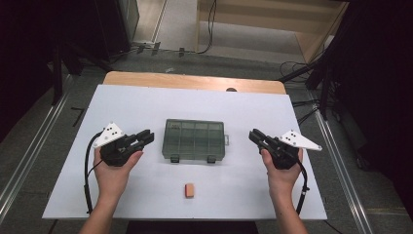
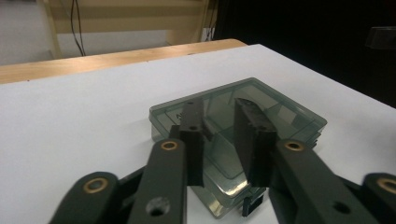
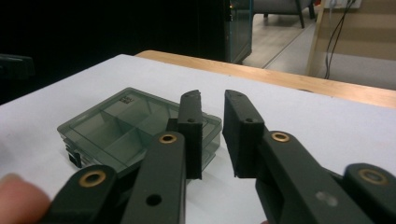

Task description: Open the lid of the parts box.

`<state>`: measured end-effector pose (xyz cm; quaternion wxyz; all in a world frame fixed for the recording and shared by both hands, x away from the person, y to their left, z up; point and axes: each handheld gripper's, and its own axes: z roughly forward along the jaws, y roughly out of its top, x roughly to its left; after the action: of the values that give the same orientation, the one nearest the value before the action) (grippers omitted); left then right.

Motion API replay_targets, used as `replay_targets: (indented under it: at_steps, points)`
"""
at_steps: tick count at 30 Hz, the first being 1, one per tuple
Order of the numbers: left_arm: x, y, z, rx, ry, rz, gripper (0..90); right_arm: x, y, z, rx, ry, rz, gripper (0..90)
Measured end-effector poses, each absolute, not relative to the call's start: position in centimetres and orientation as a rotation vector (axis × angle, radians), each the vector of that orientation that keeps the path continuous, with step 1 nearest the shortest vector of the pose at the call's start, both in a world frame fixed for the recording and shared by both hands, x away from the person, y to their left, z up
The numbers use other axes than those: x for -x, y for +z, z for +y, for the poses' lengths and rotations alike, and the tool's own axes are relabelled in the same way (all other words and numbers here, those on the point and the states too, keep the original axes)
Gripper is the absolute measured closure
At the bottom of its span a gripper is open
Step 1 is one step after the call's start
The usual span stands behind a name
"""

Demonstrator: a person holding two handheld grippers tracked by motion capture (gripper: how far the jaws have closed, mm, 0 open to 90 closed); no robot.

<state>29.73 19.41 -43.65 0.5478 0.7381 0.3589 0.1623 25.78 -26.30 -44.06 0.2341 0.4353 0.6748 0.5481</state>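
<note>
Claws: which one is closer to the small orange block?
Neither clearly. The orange block lies near the front edge, about midway between the left claw and the right claw, which flank the grey compartment box.

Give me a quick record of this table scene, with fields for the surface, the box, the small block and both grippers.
surface: white board on a wooden table
box: smoky see-through compartment box, lid shut, at the board's middle
block: small orange block, nearer the person than the box, apart from it
left gripper: left of the box, pointing toward it, jaws a narrow gap apart, nothing between them
right gripper: right of the box, pointing toward it, jaws a narrow gap apart, nothing between them
</note>
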Motion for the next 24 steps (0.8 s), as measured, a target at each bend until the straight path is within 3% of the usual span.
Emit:
replay_targets:
  at_steps: [8, 13, 24]
  points:
    - [-31.1, -44.0, 19.2, -1.742, 0.318, 0.841, 89.2, -27.1, -44.0, -25.6, -1.154, 1.524, 1.869, 83.4]
    - [-31.8, -44.6, 19.2, -1.761, 0.309, 0.855, 89.8, -27.7, -44.6, -24.8, -1.109, 1.502, 1.939, 88.2]
    - [-32.4, -48.0, 18.7, -1.895, 0.243, 0.856, 89.9, -28.5, -48.6, -23.6, -1.087, 1.429, 2.181, 88.7]
